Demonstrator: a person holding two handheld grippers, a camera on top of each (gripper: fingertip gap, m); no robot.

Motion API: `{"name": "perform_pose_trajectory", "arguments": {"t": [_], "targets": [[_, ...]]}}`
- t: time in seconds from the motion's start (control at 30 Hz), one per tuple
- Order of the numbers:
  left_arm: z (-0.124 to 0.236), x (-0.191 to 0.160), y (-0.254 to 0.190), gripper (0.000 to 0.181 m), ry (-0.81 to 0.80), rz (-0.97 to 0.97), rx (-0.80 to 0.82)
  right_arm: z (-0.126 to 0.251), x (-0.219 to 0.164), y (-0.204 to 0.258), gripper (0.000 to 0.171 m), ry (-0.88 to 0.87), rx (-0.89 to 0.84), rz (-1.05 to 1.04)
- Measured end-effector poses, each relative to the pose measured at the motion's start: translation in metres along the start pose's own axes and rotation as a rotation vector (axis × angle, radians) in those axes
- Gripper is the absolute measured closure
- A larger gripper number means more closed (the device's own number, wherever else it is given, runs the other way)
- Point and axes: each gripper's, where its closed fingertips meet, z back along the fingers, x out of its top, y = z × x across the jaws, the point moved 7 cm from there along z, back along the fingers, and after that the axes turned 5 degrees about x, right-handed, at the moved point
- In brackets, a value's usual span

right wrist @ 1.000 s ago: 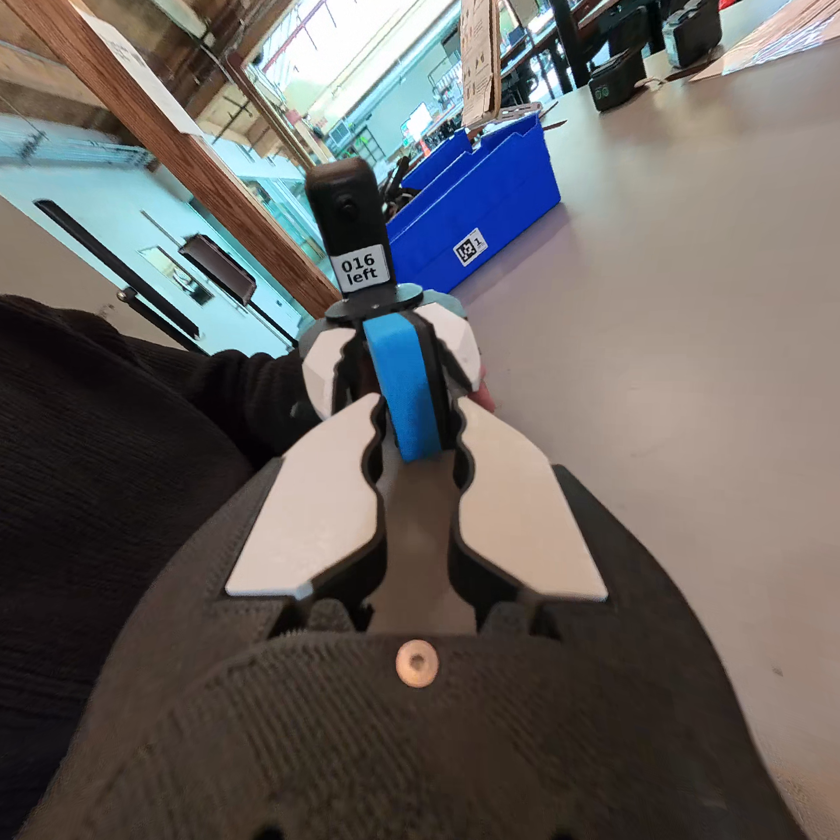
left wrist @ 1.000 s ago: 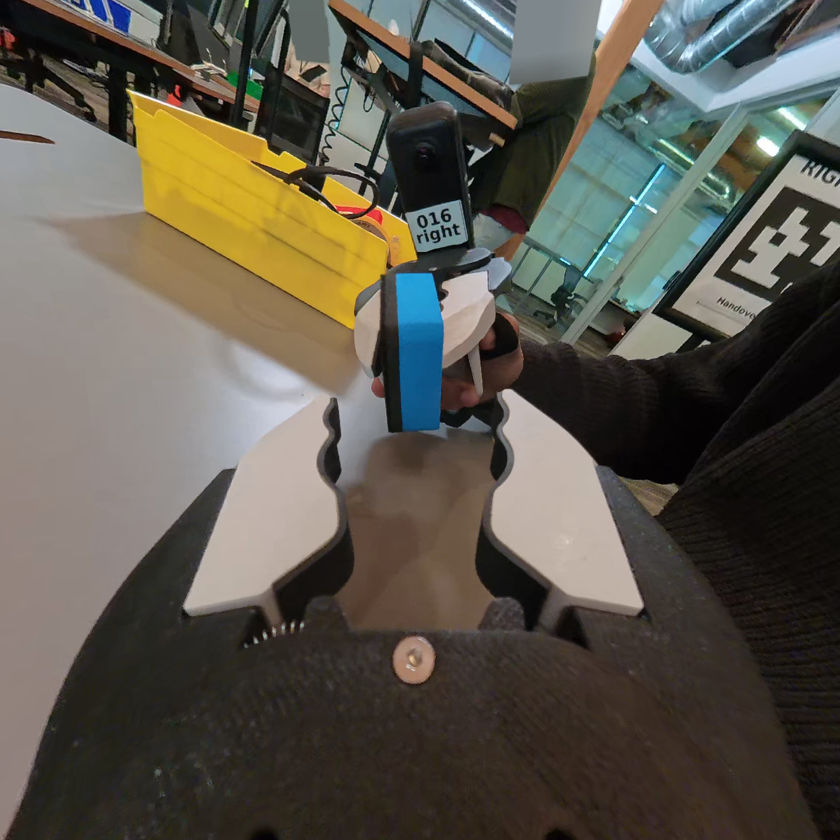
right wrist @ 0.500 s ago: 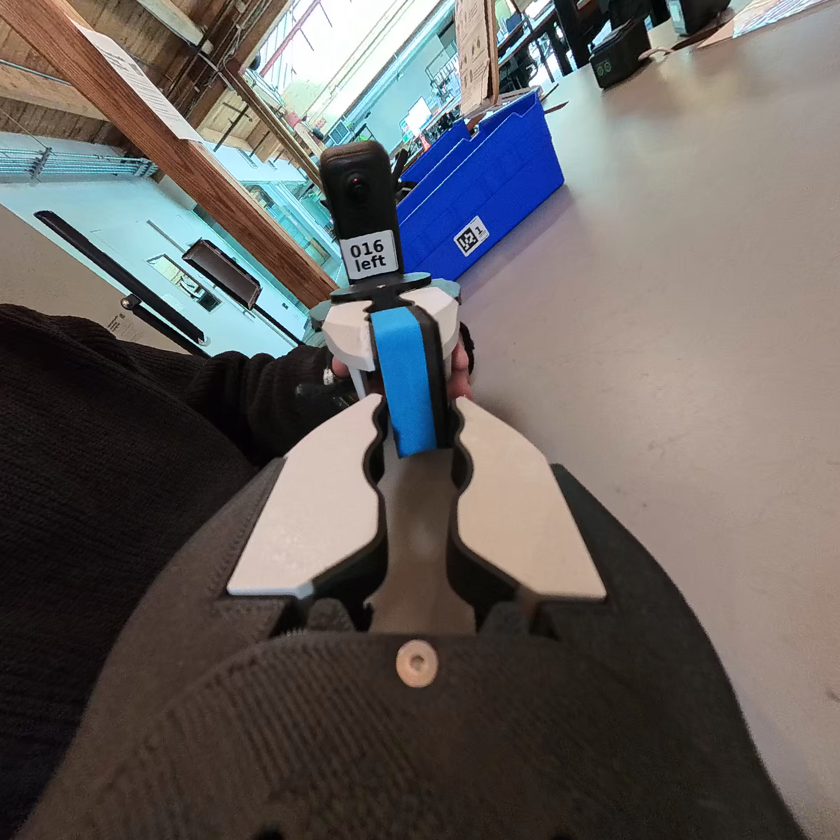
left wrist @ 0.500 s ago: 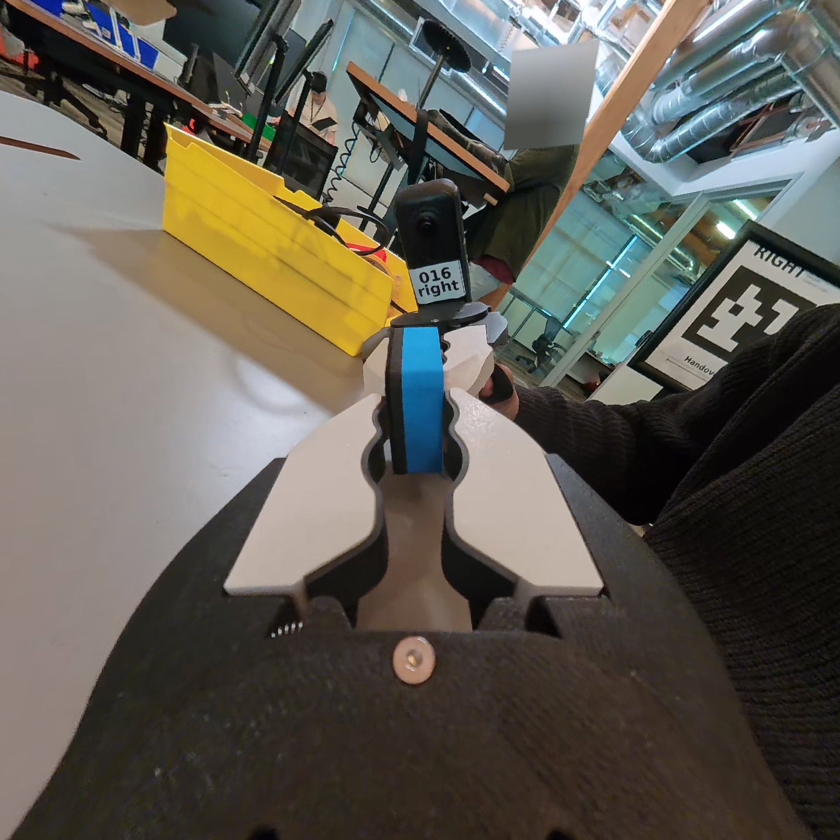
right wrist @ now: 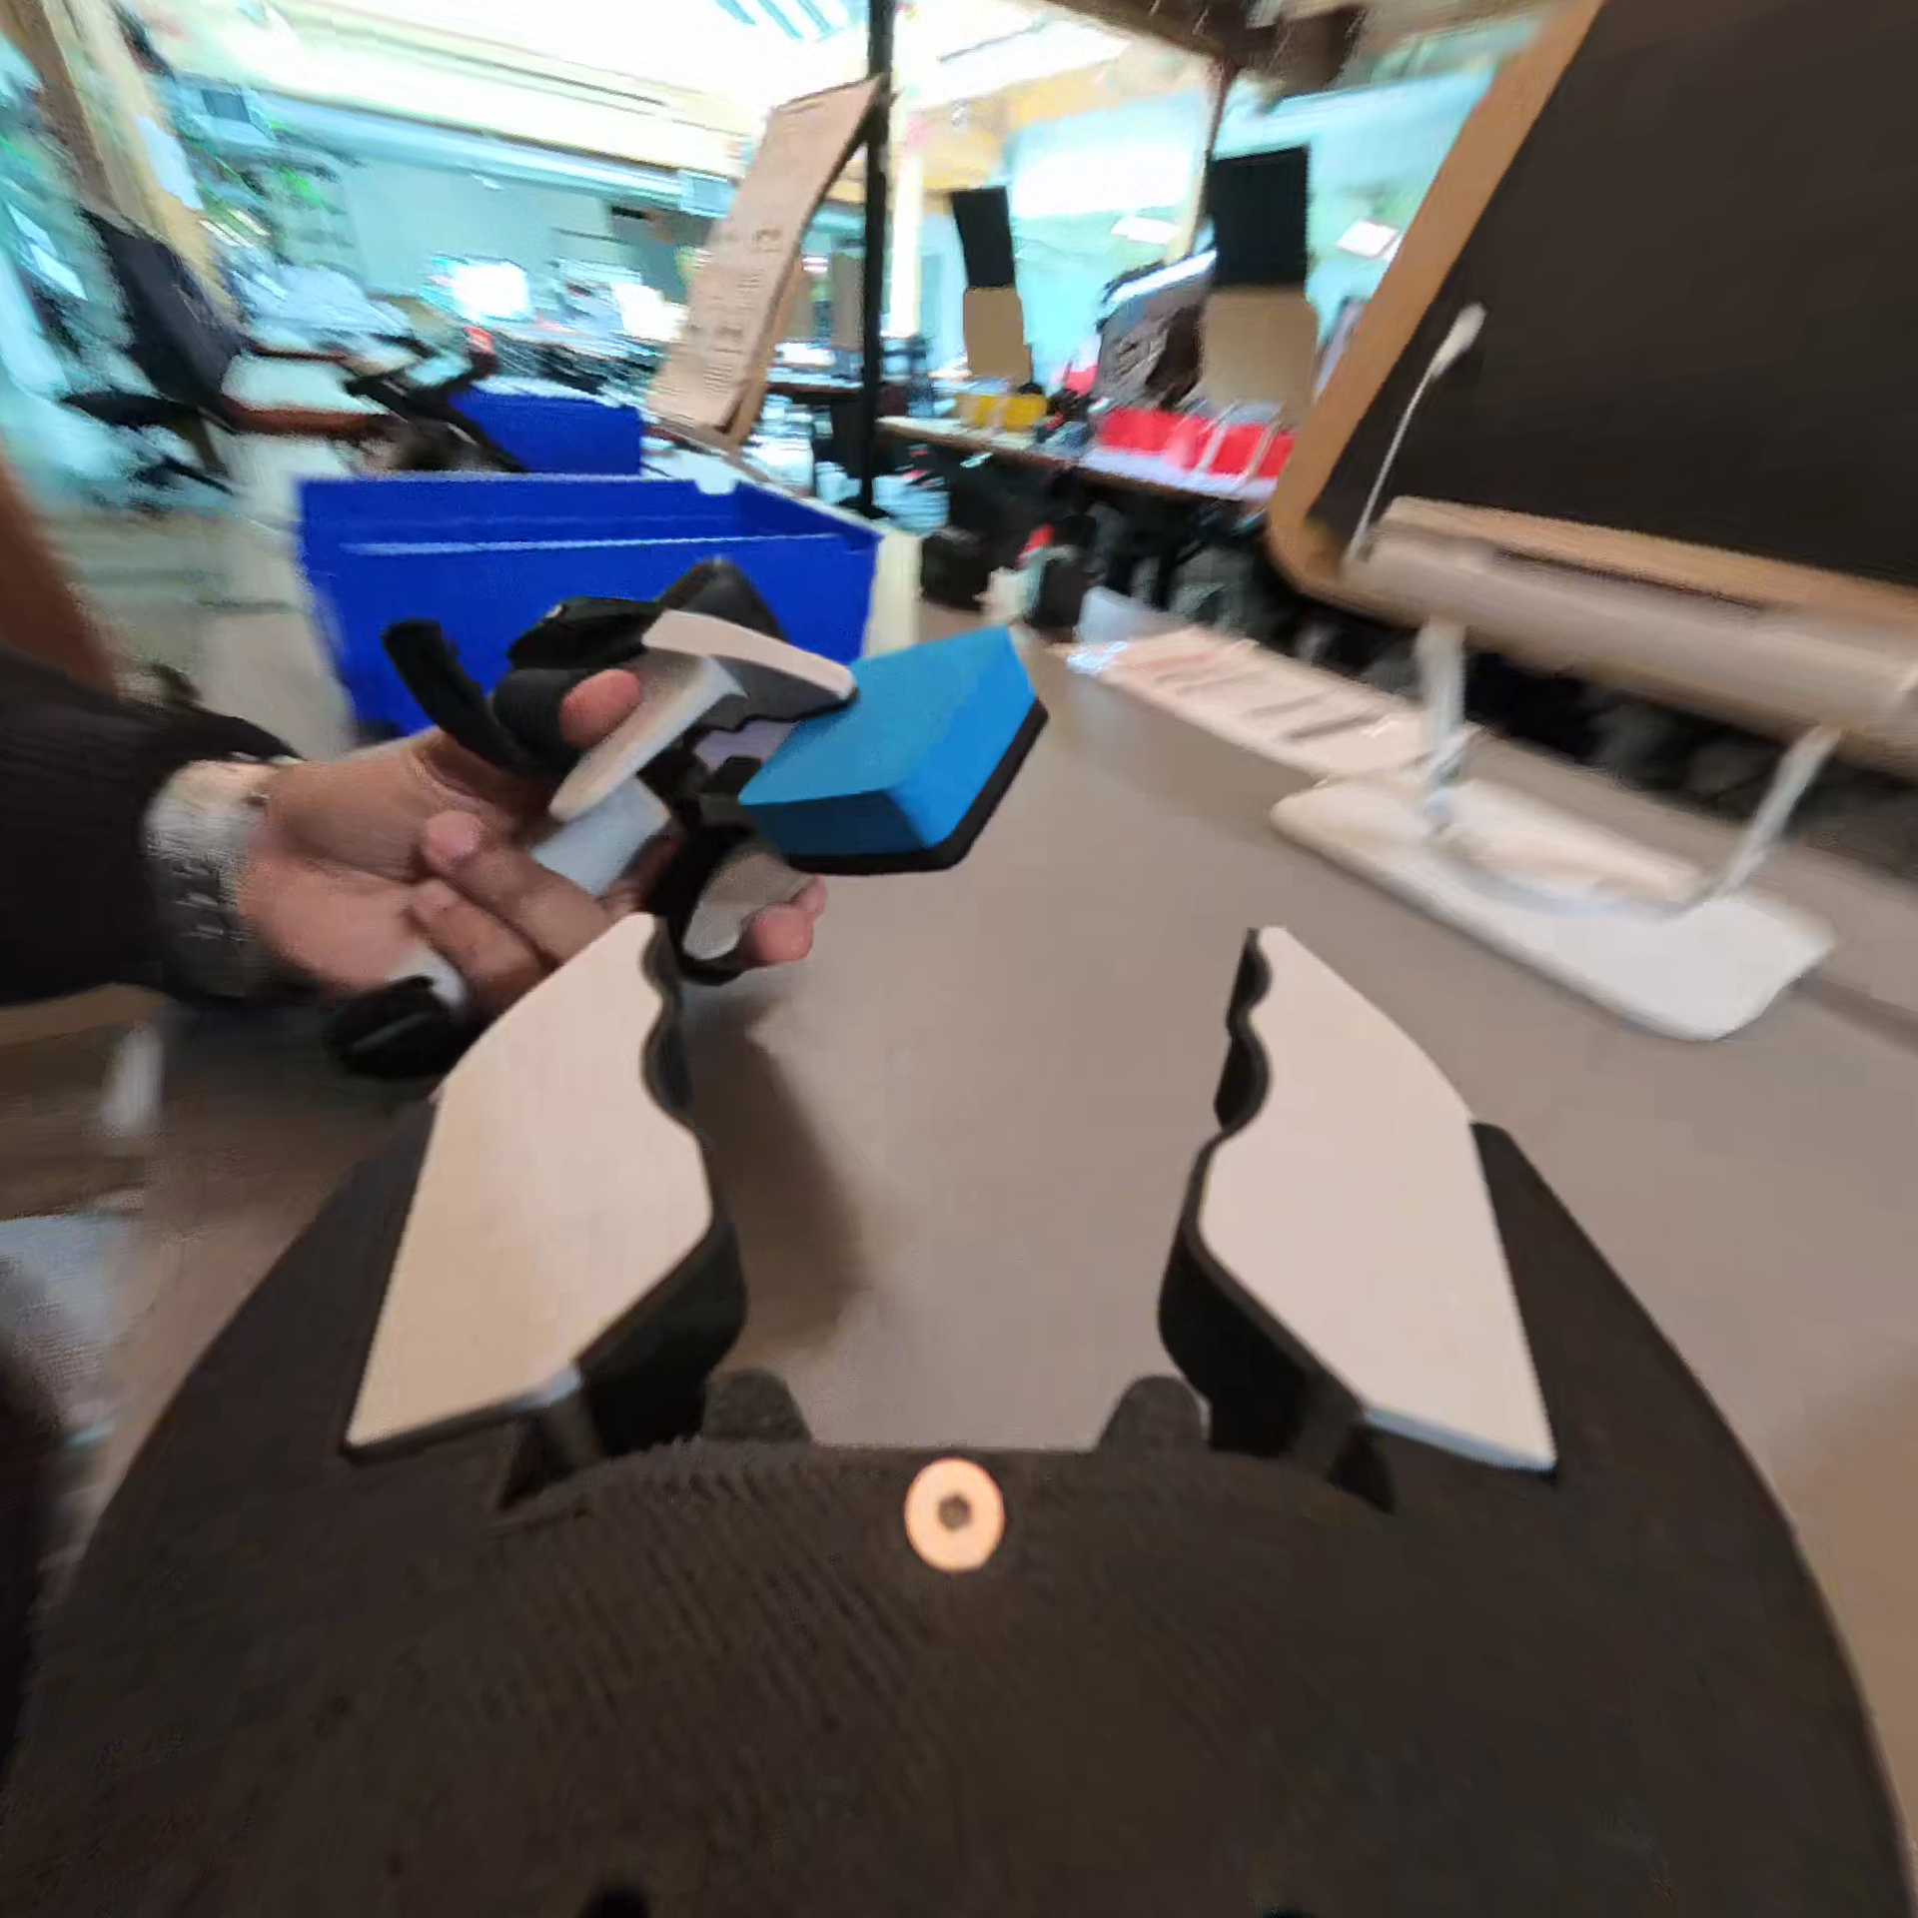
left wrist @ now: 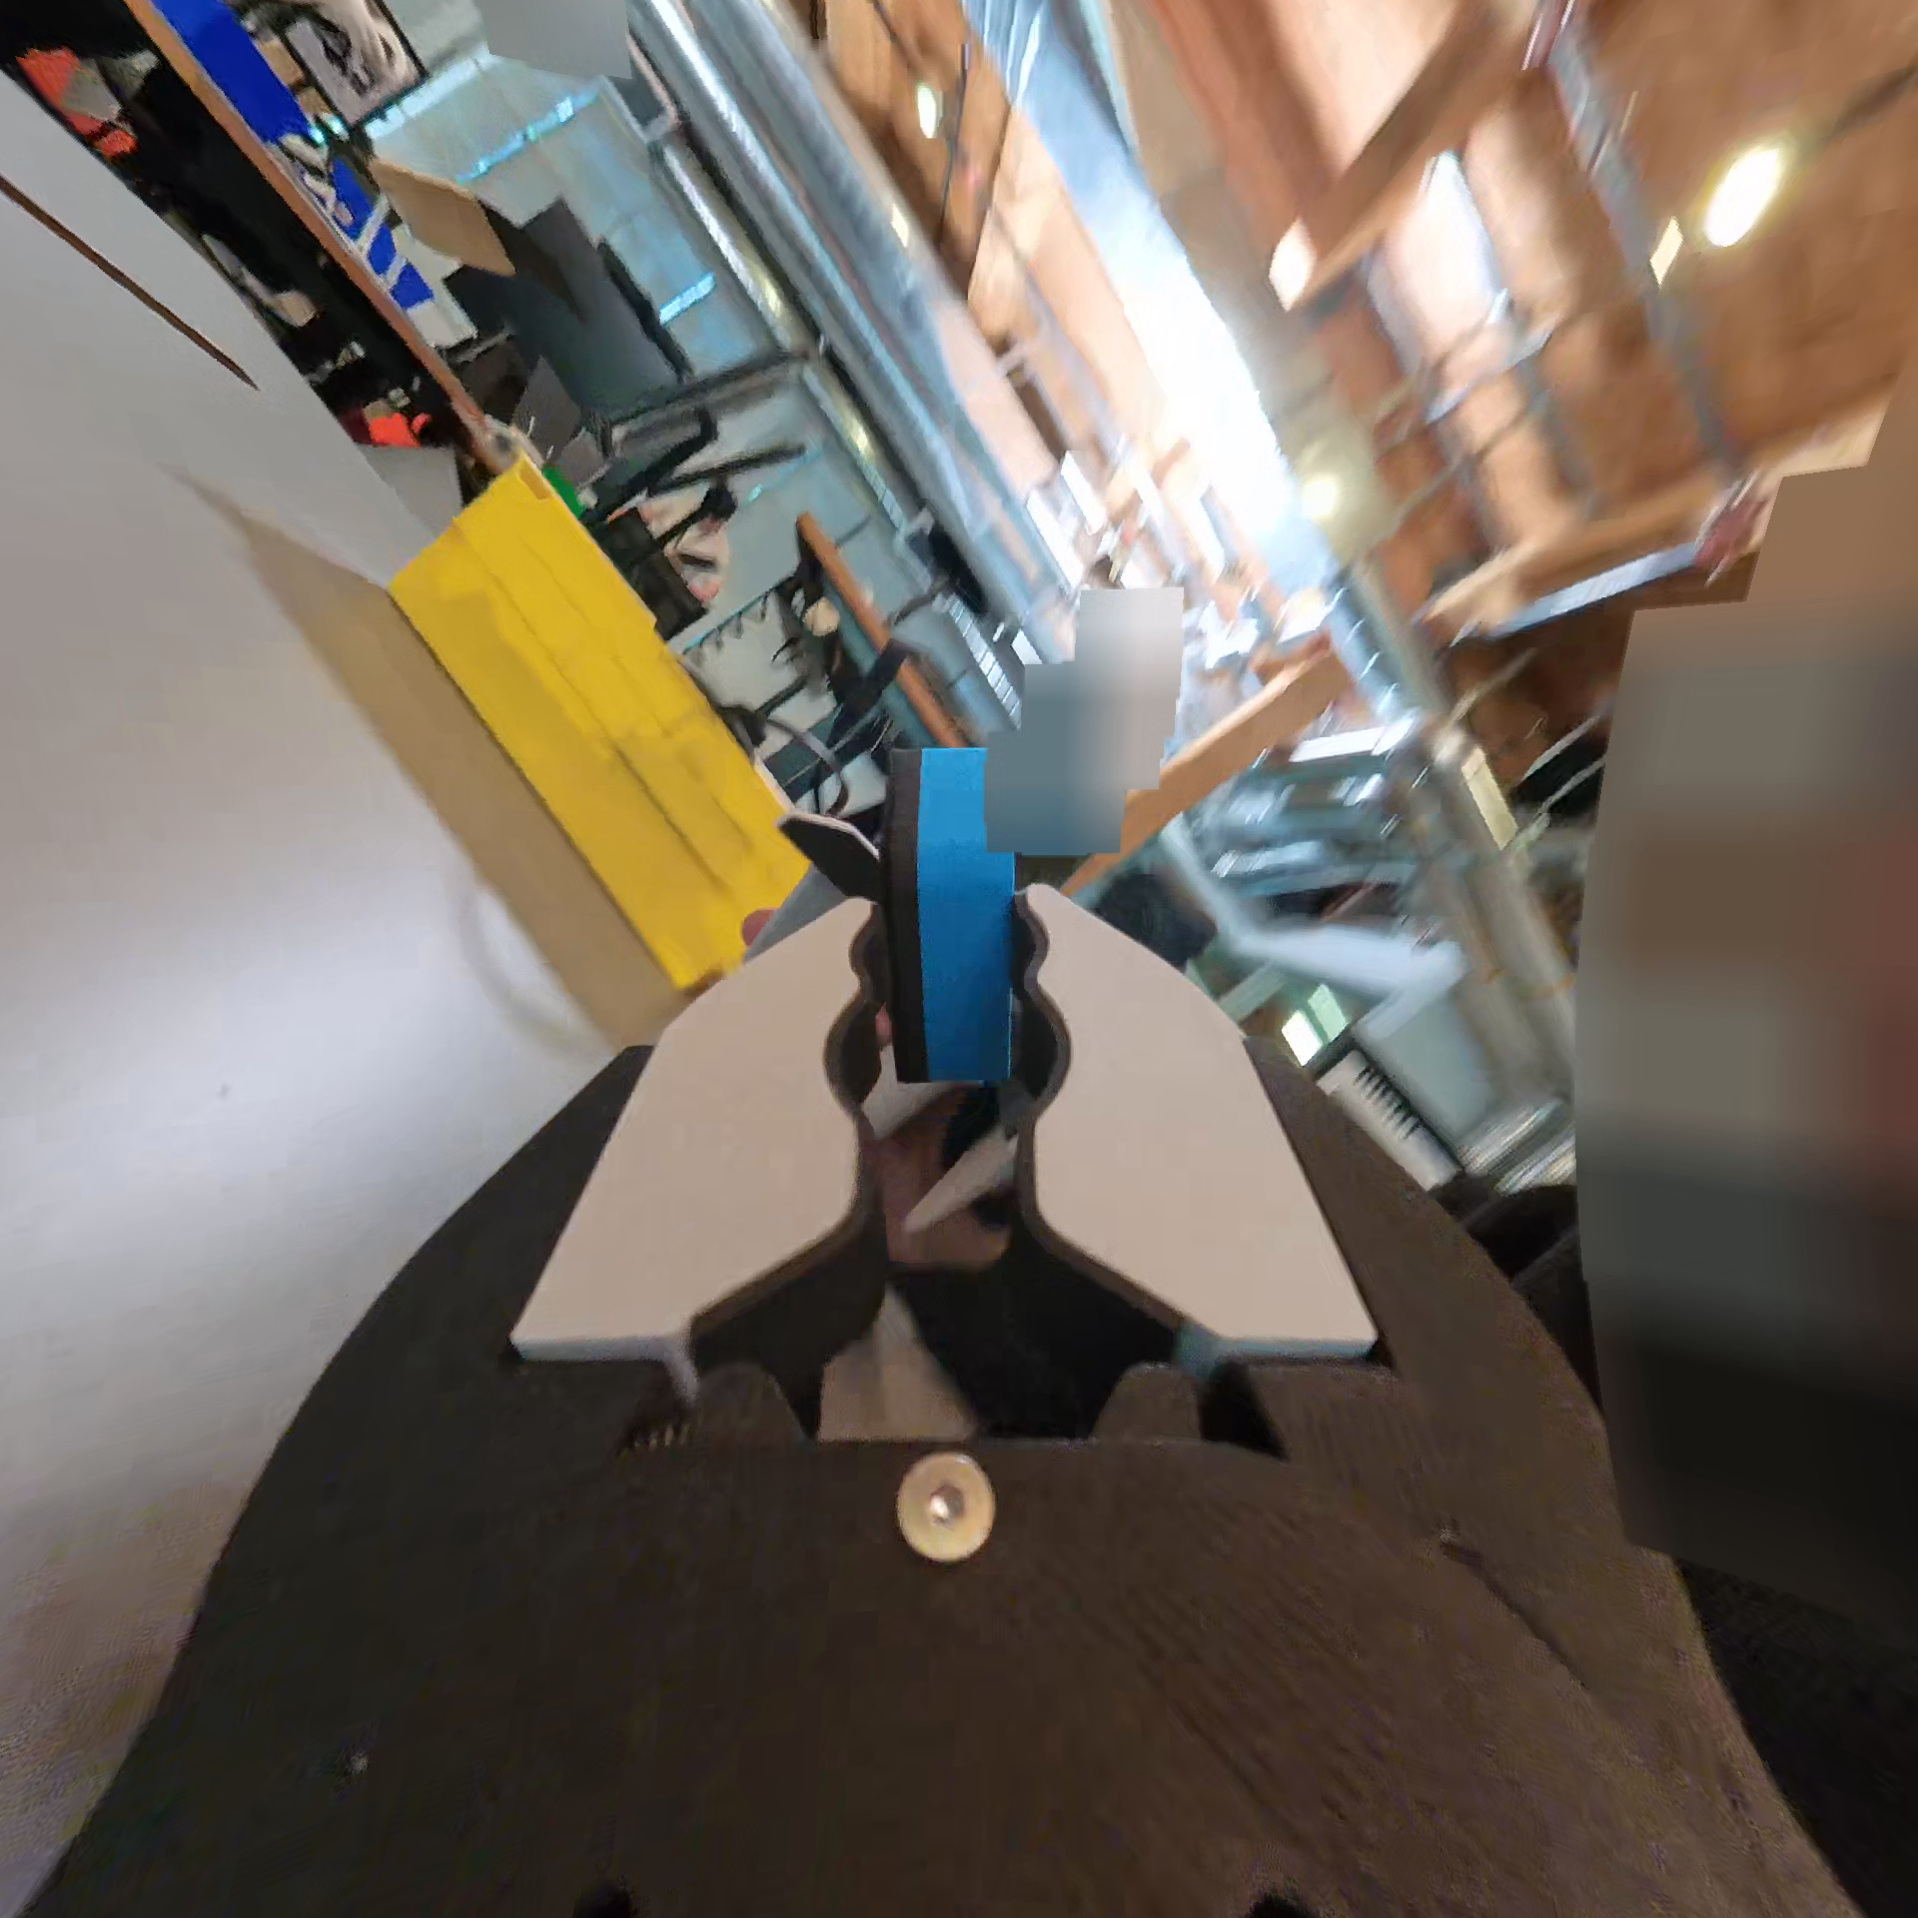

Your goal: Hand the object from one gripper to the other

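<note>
The object is a blue foam block with a black backing [left wrist: 960, 924]. In the left wrist view my left gripper [left wrist: 952, 908] is shut on it, with the block standing upright between the fingertips. In the right wrist view my right gripper [right wrist: 952, 939] is wide open and empty, above the table. The left gripper [right wrist: 820, 784] shows farther off to the upper left, held by a hand [right wrist: 415, 872], with the blue block [right wrist: 893, 747] sticking out of it towards the right. The block is apart from my right fingers. Both views are motion-blurred.
A yellow bin [left wrist: 581, 727] stands on the grey table [left wrist: 208, 934] to the left. A blue bin [right wrist: 581, 560] stands behind the left gripper. A white stand [right wrist: 1557, 913] under a wood-framed dark board [right wrist: 1661, 311] is at the right.
The left gripper has closed on the blue block. The right gripper has let go, opened wide and drawn back from it. Both views have swung.
</note>
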Motion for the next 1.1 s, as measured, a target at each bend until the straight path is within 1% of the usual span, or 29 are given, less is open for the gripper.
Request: {"name": "perform_pose_trajectory", "arguments": {"t": [0.1,0.13,0.2,0.27,0.4,0.47,0.53,0.67,0.77,0.83,0.87,0.93,1.0,1.1], "targets": [[0.005,0.007,0.004,0.159,-0.156,0.22,-0.08,-0.014,0.011,0.025,0.073,0.04,-0.121,0.3],[0.004,0.005,0.003,0.159,-0.167,0.26,-0.102,-0.016,0.013,0.032,0.075,0.057,-0.164,0.405],[-0.001,-0.004,-0.001,0.159,-0.106,0.273,-0.121,-0.018,0.014,0.042,0.083,0.072,-0.213,0.571],[-0.007,-0.012,-0.008,0.159,-0.072,0.283,-0.15,-0.018,0.015,0.045,0.089,0.069,-0.214,0.609],[-0.014,-0.027,-0.011,0.158,-0.058,0.312,-0.155,-0.01,0.019,0.039,0.107,0.052,-0.238,0.572],[-0.015,-0.032,-0.009,0.158,-0.078,0.326,-0.148,-0.008,0.02,0.039,0.115,0.052,-0.225,0.576],[-0.015,-0.033,-0.008,0.158,-0.093,0.344,-0.156,-0.007,0.019,0.039,0.115,0.047,-0.212,0.555],[-0.015,-0.034,-0.004,0.157,-0.058,0.344,-0.155,-0.004,0.018,0.033,0.116,0.038,-0.183,0.45],[-0.015,-0.033,-0.001,0.141,-0.041,0.316,-0.12,0.0,0.02,0.026,0.116,0.02,-0.176,0.374],[-0.014,-0.03,-0.001,0.124,-0.043,0.289,-0.088,0.004,0.019,0.022,0.116,0.02,-0.158,0.325],[-0.014,-0.028,-0.001,0.116,-0.042,0.255,-0.067,0.006,0.018,0.021,0.116,0.02,-0.134,0.293],[-0.013,-0.024,-0.004,0.106,-0.029,0.157,-0.022,0.009,0.016,0.018,0.116,0.028,-0.067,0.205],[-0.013,-0.019,-0.009,0.099,0.001,0.033,0.005,0.012,0.014,0.015,0.116,0.032,0.031,0.092],[-0.015,-0.019,-0.017,0.091,0.094,-0.199,0.047,0.018,0.014,0.006,0.116,0.003,0.147,-0.128]]}}
